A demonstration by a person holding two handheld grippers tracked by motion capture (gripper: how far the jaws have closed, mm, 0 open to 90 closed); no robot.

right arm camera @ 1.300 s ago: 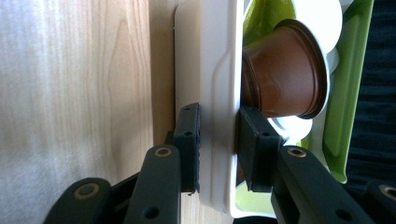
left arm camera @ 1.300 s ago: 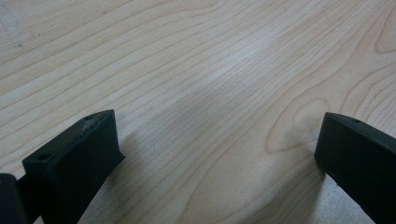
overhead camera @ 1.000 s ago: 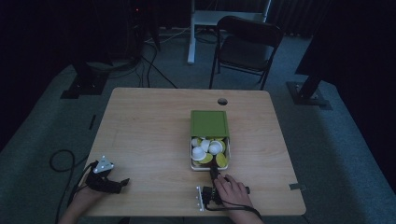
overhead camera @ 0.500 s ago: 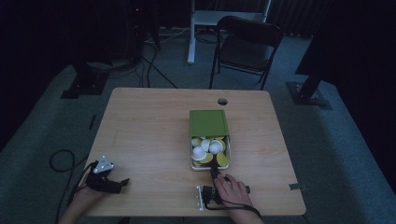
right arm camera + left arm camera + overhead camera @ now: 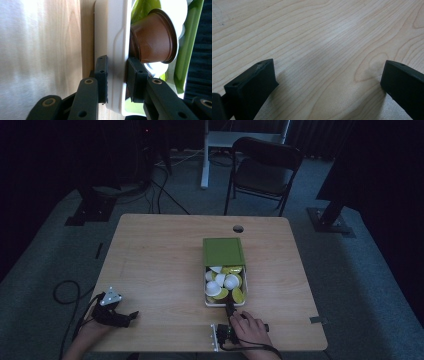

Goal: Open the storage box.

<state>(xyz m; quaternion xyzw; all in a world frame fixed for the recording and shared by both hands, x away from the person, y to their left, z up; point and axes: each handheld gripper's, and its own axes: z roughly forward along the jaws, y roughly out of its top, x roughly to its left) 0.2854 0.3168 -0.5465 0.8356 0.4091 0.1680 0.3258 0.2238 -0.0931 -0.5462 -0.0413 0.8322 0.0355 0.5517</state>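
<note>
A green box [image 5: 223,251] lies right of the table's middle. Its white drawer [image 5: 225,304] is slid out toward the near edge and holds several white and yellow-green capsules [image 5: 223,282]. My right gripper [image 5: 230,309] sits at the drawer's front. In the right gripper view its jaws [image 5: 117,77] are shut on the drawer's white front wall [image 5: 116,37], one pad outside and one inside. A brown capsule [image 5: 153,40] lies just behind that wall. My left gripper [image 5: 131,316] rests near the table's front left corner, and its jaws [image 5: 329,82] stand open over bare wood.
The wooden table [image 5: 160,260] has a cable hole [image 5: 238,228] near its far edge. A dark folding chair [image 5: 265,167] stands beyond the table. A black cable [image 5: 65,292] loops on the floor at the left. The drawer's front lies close to the table's near edge.
</note>
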